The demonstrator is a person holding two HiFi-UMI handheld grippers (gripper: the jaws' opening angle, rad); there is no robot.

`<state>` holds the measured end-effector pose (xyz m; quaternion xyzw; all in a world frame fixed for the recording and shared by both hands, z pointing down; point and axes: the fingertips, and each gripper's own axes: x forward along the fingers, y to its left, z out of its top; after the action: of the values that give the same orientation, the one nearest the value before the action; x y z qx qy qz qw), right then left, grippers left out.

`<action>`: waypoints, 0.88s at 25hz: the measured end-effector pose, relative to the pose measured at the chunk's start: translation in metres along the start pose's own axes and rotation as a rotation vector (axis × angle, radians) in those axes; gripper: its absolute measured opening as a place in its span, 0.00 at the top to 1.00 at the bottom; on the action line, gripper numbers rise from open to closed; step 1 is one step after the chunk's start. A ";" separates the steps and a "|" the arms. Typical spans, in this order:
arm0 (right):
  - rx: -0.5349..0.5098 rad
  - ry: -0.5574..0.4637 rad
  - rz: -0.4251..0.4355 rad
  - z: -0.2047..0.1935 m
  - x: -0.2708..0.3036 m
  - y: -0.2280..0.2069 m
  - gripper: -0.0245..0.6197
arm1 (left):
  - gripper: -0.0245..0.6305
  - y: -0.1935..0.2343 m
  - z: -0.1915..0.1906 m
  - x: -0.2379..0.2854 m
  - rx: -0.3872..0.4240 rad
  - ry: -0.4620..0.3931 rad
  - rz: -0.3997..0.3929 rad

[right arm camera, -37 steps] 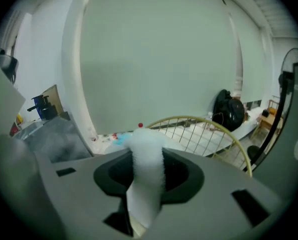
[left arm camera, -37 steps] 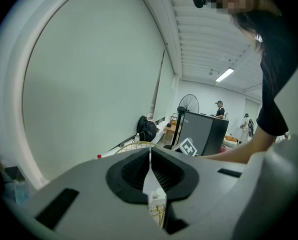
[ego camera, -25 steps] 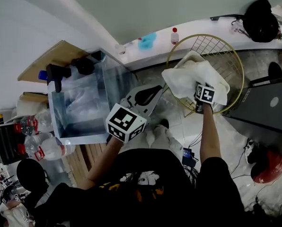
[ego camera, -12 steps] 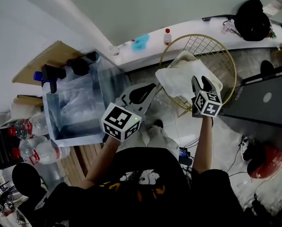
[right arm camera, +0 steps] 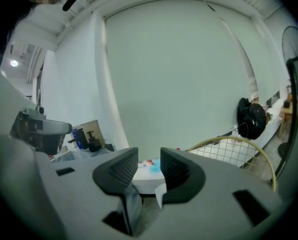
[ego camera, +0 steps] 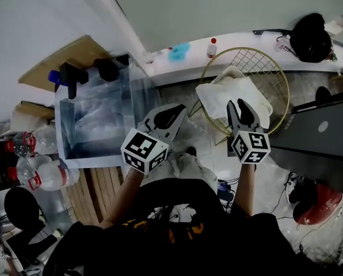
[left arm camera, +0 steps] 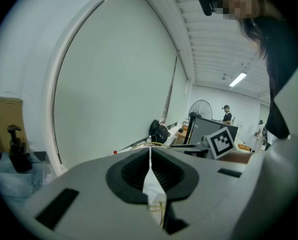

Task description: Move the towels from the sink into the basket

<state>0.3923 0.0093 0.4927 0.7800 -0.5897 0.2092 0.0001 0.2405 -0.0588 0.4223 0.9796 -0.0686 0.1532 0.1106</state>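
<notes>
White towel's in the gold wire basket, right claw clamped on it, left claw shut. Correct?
Not quite. The right claw isn't clamped on the towel: the right gripper view shows its jaws apart with nothing between them, though they have just been closing. The towel does lie in the gold wire basket, and the left claw is shut.

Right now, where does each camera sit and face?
Head view: on the person's head, looking steeply down at sink, basket and towel; shows arms, left gripper, right gripper.
Left gripper view: on that gripper, facing the wall; shows its shut jaws.
Right gripper view: on that gripper, facing wall and basket; jaws apart, empty, just been closing.
Shared: basket, in head and right gripper views.
</notes>
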 end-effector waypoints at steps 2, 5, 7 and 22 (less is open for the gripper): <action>-0.007 -0.003 0.029 0.002 -0.003 0.021 0.75 | 0.94 0.003 -0.003 -0.015 -0.010 -0.009 0.015; -0.033 -0.003 0.066 0.005 -0.007 0.054 0.75 | 0.94 0.007 -0.006 -0.042 -0.017 -0.029 0.035; -0.051 -0.010 0.085 0.007 -0.012 0.077 0.76 | 0.94 0.009 -0.008 -0.063 -0.021 -0.045 0.046; -0.090 -0.041 0.230 -0.019 -0.077 0.279 0.77 | 0.94 0.010 -0.055 -0.254 -0.049 -0.139 0.106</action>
<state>0.1128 0.0003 0.4165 0.7107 -0.6839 0.1652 -0.0006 -0.0160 -0.0297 0.3949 0.9798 -0.1316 0.0889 0.1213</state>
